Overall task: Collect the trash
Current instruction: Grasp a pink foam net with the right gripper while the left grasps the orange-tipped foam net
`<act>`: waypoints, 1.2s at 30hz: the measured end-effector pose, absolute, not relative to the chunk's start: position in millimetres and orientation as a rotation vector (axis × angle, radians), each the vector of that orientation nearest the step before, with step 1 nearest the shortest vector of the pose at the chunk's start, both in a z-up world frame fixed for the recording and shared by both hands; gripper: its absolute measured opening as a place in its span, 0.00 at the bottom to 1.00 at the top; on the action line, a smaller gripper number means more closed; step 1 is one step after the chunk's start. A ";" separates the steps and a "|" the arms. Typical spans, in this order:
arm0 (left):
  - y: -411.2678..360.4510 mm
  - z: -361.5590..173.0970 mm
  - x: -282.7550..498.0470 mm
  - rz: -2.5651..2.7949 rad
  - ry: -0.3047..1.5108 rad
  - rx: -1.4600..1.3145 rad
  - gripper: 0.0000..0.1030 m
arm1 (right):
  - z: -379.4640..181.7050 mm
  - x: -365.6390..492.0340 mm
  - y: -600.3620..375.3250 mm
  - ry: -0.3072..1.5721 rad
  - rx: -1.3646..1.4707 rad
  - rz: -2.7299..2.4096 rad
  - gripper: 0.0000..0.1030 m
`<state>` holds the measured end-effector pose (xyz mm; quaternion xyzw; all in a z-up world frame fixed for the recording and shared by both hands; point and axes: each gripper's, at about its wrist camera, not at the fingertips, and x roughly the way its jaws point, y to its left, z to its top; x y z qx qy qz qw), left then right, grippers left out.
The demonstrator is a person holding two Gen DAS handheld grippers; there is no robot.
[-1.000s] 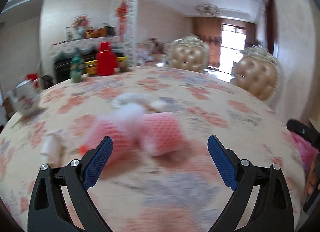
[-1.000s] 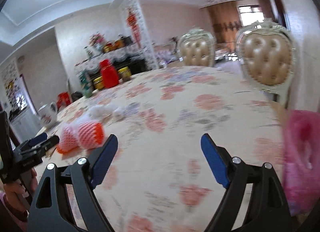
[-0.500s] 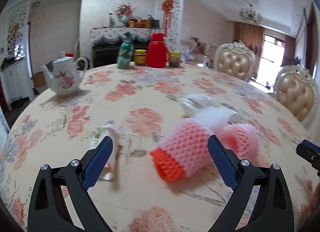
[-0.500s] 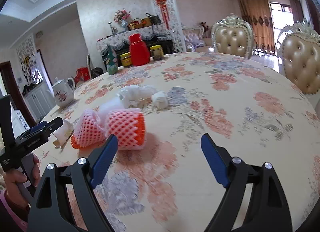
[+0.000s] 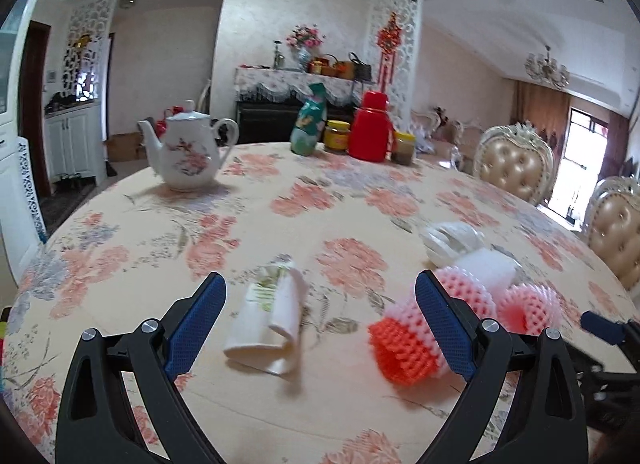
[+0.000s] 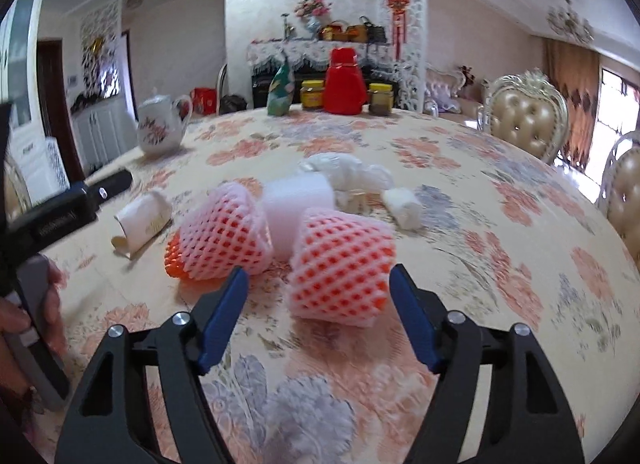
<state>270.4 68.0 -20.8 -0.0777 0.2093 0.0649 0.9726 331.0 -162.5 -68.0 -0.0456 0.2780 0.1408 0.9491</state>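
On the floral tablecloth (image 5: 328, 208) lies a folded white paper wrapper (image 5: 272, 320), between the wide-apart fingers of my open left gripper (image 5: 320, 292). A pink and red foam net (image 5: 404, 340) lies partly behind its right finger. In the right wrist view a second foam net (image 6: 340, 264) lies between the tips of my right gripper (image 6: 318, 280). That gripper's jaws are closing and their pads are not seen pressing on the net. Behind it lie the first foam net (image 6: 220, 240), a white foam block (image 6: 296, 200), a crumpled white bag (image 6: 344, 172) and a small white roll (image 6: 404, 204).
A teapot (image 5: 188, 156), a green bottle (image 5: 310, 120), a red flask (image 5: 370, 128) and jars (image 5: 336, 136) stand at the table's far side. Padded chairs (image 5: 516, 164) line the right edge. A hand (image 6: 24, 316) holds the left gripper (image 6: 108, 186) at the table's left.
Both views have swung left across the table. The folded wrapper now lies between my left fingers. My right gripper has come up to the foam net and its jaws have narrowed.
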 end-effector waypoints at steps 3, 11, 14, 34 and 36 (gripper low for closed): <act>69.0 -21.1 269.6 0.128 0.427 -0.155 0.87 | -72.5 346.4 -152.9 0.603 -0.102 0.275 0.65; 56.4 -25.5 272.6 0.062 0.462 -0.115 0.87 | -82.8 369.5 -151.9 0.674 -0.119 0.199 0.32; 50.9 -26.7 272.6 0.043 0.462 -0.097 0.87 | -79.0 362.8 -156.9 0.639 -0.123 0.195 0.19; -6.0 -43.2 329.2 -0.163 0.742 -0.055 0.87 | -61.8 303.8 -224.2 0.564 0.050 0.215 0.17; -10.1 -53.6 340.7 -0.167 0.783 -0.044 0.87 | -61.4 300.4 -227.5 0.561 0.059 0.216 0.17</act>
